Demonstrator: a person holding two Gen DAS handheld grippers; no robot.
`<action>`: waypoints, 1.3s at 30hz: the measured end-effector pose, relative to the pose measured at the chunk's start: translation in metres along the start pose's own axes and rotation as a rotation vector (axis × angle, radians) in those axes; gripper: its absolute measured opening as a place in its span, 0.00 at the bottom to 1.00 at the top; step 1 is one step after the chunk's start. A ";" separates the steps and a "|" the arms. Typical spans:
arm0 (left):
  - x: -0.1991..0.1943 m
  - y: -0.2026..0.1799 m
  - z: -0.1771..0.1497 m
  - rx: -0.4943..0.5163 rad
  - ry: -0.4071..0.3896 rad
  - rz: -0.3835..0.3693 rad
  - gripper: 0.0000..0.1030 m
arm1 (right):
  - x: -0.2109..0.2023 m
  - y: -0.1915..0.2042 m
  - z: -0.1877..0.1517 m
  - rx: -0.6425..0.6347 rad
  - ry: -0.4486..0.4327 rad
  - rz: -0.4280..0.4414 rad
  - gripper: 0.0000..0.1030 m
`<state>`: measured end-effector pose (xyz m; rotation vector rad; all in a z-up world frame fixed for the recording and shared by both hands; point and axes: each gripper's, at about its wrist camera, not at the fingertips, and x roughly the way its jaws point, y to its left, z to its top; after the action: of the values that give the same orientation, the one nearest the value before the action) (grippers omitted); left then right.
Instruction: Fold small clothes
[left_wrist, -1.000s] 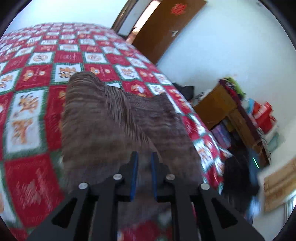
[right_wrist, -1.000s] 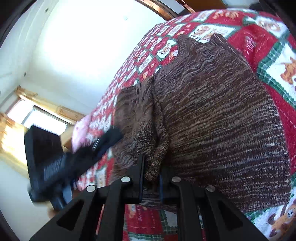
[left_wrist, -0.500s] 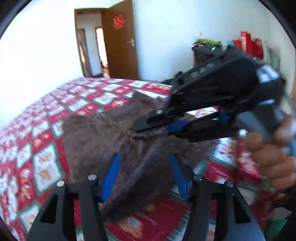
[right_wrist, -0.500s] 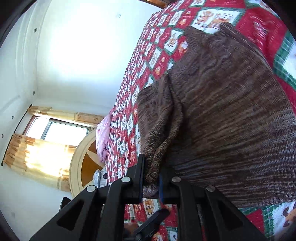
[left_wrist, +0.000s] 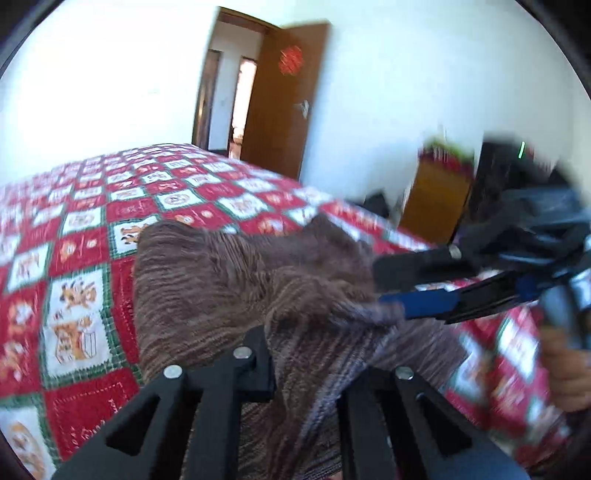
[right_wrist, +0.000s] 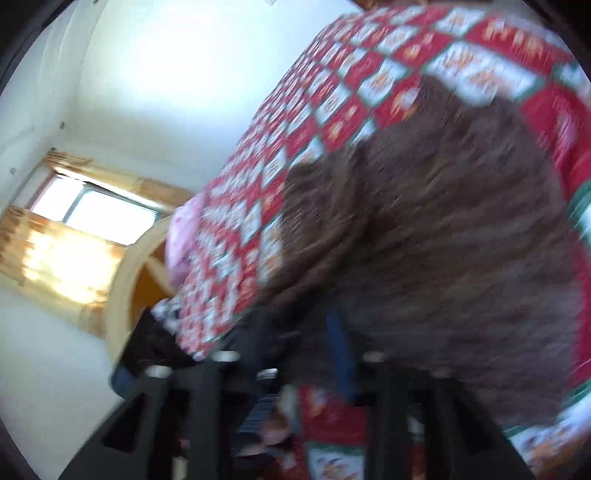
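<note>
A brown knit garment (left_wrist: 221, 288) lies on the red-and-white patterned bedspread (left_wrist: 74, 258). My left gripper (left_wrist: 306, 373) is shut on a raised fold of it at the near edge, and the cloth drapes over the right finger. My right gripper (left_wrist: 380, 282) comes in from the right with its jaws opening. Its blue pad (left_wrist: 424, 302) lies against the top of the fold, and nothing is pinched between the fingers. The right wrist view is blurred. There the right gripper (right_wrist: 299, 339) stands apart at the near edge of the garment (right_wrist: 443, 229).
The bedspread (right_wrist: 295, 122) covers the whole bed. An open brown door (left_wrist: 280, 103) and a wooden cabinet (left_wrist: 432, 199) stand beyond the bed. A window with curtains (right_wrist: 92, 210), a wooden headboard (right_wrist: 125, 273) and a pink pillow (right_wrist: 184, 236) are at the other end. A person's hand (left_wrist: 565, 369) holds the right gripper.
My left gripper opened beside the right one, then closed on the garment's fold. My right gripper, shut on that fold until now, has parted its jaws and let it go.
</note>
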<state>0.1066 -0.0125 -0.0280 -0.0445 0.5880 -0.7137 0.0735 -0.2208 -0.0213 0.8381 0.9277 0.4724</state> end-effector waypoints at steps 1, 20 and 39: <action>-0.004 0.003 0.000 -0.029 -0.022 -0.013 0.09 | -0.002 -0.005 0.008 0.004 -0.034 -0.015 0.57; 0.001 -0.010 0.000 -0.020 -0.010 -0.036 0.09 | 0.121 -0.002 0.103 -0.064 0.011 -0.103 0.09; 0.039 -0.082 0.011 0.042 0.029 -0.157 0.09 | 0.012 -0.021 0.118 -0.245 -0.094 -0.187 0.08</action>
<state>0.0865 -0.1016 -0.0186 -0.0414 0.6015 -0.8798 0.1793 -0.2753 -0.0055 0.5407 0.8334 0.3720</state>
